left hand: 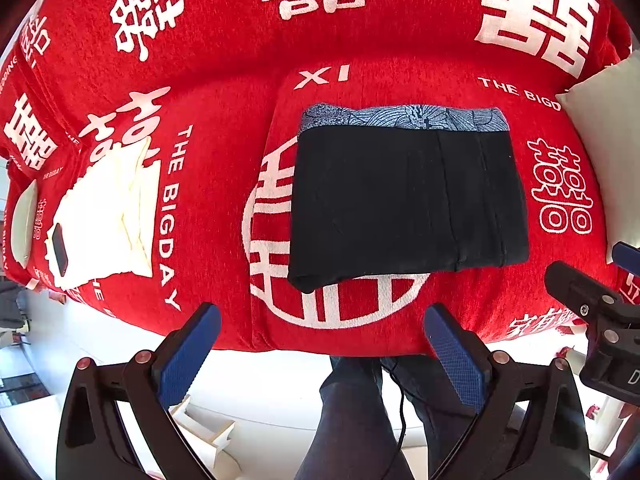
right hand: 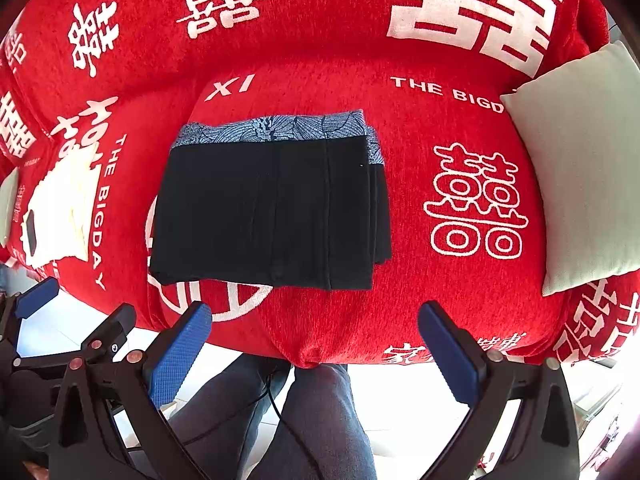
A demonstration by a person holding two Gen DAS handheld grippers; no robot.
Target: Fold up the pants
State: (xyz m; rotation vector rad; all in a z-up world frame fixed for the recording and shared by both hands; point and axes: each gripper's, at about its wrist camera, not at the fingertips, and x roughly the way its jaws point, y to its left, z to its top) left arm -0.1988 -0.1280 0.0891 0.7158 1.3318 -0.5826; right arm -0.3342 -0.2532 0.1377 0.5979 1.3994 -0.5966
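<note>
In front of me a red sofa cover printed with white characters [left hand: 224,60] fills the view, and on its middle seat the black pants with a blue patterned waistband [left hand: 404,196] lie folded into a flat rectangle, waistband on the far side. A pale square cushion [right hand: 580,168] leans at the right, and cream folded cloth [left hand: 116,208] lies well to the left. My left gripper [left hand: 322,352] and right gripper [right hand: 316,354] hover near the seat's front edge, both spread wide, holding nothing.
</note>
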